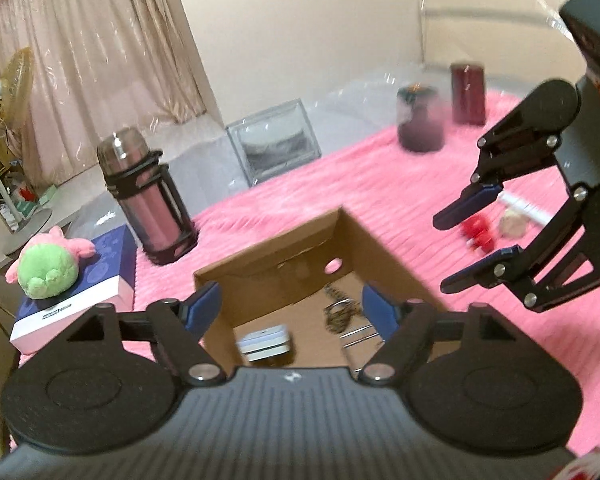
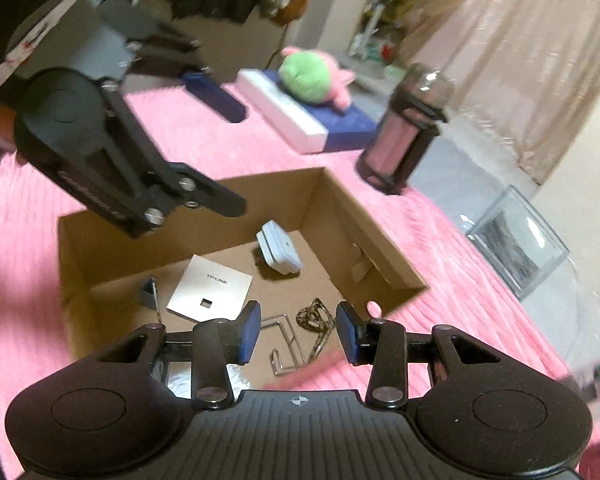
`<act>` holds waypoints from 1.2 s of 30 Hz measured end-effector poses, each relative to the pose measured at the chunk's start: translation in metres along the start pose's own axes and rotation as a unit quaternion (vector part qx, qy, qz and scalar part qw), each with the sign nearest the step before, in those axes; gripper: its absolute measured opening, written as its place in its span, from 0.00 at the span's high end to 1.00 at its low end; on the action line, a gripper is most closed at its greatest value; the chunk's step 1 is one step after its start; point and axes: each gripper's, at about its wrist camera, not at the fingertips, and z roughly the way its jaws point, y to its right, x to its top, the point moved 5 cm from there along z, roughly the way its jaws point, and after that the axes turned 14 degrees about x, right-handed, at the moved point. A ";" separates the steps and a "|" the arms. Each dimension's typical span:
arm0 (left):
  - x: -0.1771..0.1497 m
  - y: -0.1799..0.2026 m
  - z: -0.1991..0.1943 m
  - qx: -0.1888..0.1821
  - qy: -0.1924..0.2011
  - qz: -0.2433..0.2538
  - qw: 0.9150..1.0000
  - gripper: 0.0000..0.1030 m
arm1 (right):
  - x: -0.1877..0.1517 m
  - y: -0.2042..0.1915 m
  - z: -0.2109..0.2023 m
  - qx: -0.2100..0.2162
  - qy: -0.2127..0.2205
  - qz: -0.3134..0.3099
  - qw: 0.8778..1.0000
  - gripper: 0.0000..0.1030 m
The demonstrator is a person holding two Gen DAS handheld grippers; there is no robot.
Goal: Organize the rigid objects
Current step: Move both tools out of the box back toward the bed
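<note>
Both tools, left point(image 1: 292, 312) & right point(image 2: 298, 330), wide open, empty, above brown cardboard box point(image 2: 356, 216).

Count, visible items:
- cardboard box point(image 2: 374, 236): 1
- items inside: white adapter point(image 2: 280, 250), white TP-LINK plate point(image 2: 210, 292), wire stand point(image 2: 284, 344), patterned clip point(image 2: 316, 316), grey bracket point(image 2: 150, 294): 5
- flask point(image 1: 148, 200): 1
- plush toy point(image 1: 50, 266): 1
- dark cylinders, upper right of the left wrist frame point(image 1: 420, 118) point(image 1: 468, 92): 2

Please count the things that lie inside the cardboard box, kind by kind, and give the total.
In the cardboard box, by the right wrist view:
White power adapter: 1
White TP-LINK square plate: 1
Small grey bracket: 1
Bent wire stand: 1
Patterned hair clip: 1
Total: 5
The near corner is hidden behind the right gripper.
</note>
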 end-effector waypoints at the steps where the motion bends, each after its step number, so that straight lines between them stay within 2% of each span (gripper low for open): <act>1: 0.000 0.002 -0.008 0.001 0.007 -0.002 1.000 0.24 | -0.004 -0.004 -0.010 -0.007 0.005 0.004 1.000 0.51; 3: 0.001 0.009 -0.027 -0.004 0.019 -0.010 1.000 0.24 | -0.012 -0.011 -0.028 -0.019 0.019 0.012 1.000 0.43; 8: 0.003 0.028 -0.068 -0.020 0.043 -0.036 0.998 0.18 | -0.034 -0.028 -0.076 -0.039 0.061 0.049 0.996 0.36; 12: 0.004 0.049 -0.100 -0.025 0.067 -0.045 0.996 0.13 | -0.057 -0.043 -0.110 -0.062 0.089 0.073 0.991 0.26; 18: -0.004 0.083 -0.136 -0.047 0.086 -0.085 0.992 0.04 | -0.105 -0.060 -0.160 -0.095 0.132 0.126 0.979 0.21; 23: -0.013 0.117 -0.153 -0.059 0.091 -0.106 0.988 0.01 | -0.158 -0.071 -0.198 -0.137 0.172 0.194 0.956 0.19; 29: -0.022 0.163 -0.158 -0.066 0.086 -0.133 0.985 0.01 | -0.228 -0.081 -0.223 -0.197 0.183 0.273 0.924 0.18; 32: -0.026 0.184 -0.152 -0.068 0.080 -0.144 0.984 0.01 | -0.258 -0.080 -0.232 -0.210 0.188 0.323 0.904 0.18; 36: -0.029 0.212 -0.141 -0.075 0.068 -0.149 0.984 0.01 | -0.285 -0.076 -0.237 -0.220 0.198 0.356 0.886 0.18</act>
